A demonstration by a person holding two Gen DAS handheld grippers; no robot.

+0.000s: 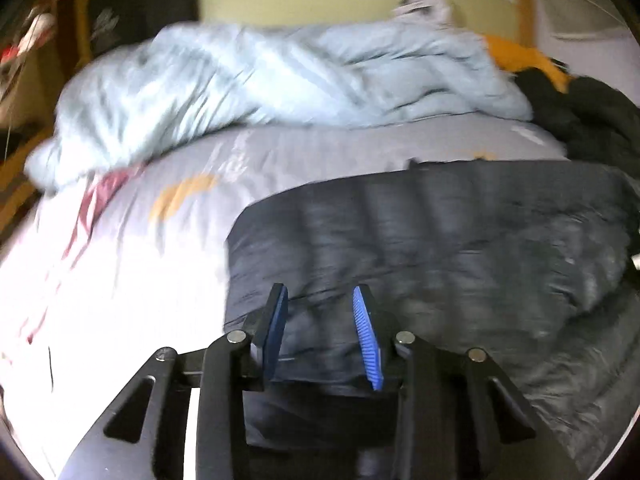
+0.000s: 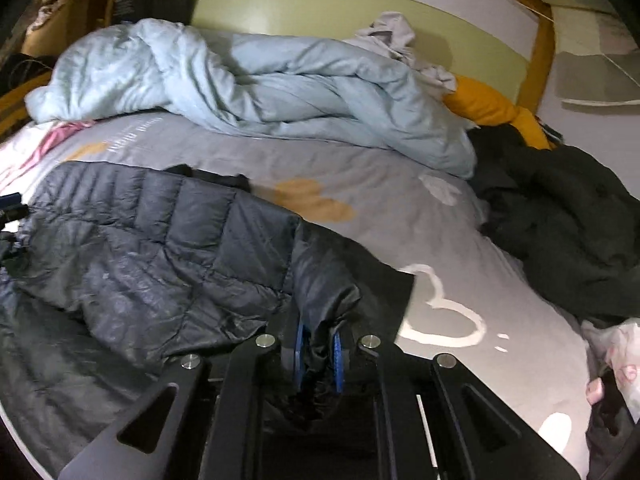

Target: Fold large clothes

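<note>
A bed [image 2: 380, 200] covered with a grey printed sheet fills both views, and a rumpled pale blue duvet [image 2: 248, 92] is heaped along its far side. A second dark garment [image 2: 560, 232] is piled at the right edge of the bed, beside an orange cushion [image 2: 492, 108]. The task's thing, a dark quilted jacket [image 2: 152, 240], is spread on the near part of the sheet, its quilted panel lying fairly flat in the left wrist view [image 1: 440, 240].

A bunched fold of the jacket's right edge is clamped between the blue pads of the right gripper [image 2: 318, 354], the fingers being closed on the fabric. The left gripper [image 1: 320, 316] is held above the jacket's near left part with its fingers spread apart and nothing between them (the view is blurred, so contact with the cloth cannot be judged).

Several risks can be judged from here. The slick shell could slip out of the right pads if it is pulled sideways, since only a small bunch is pinched. If the right edge is carried across while the left side is unheld, the whole jacket could be dragged over the sheet and the fold left crooked.
</note>
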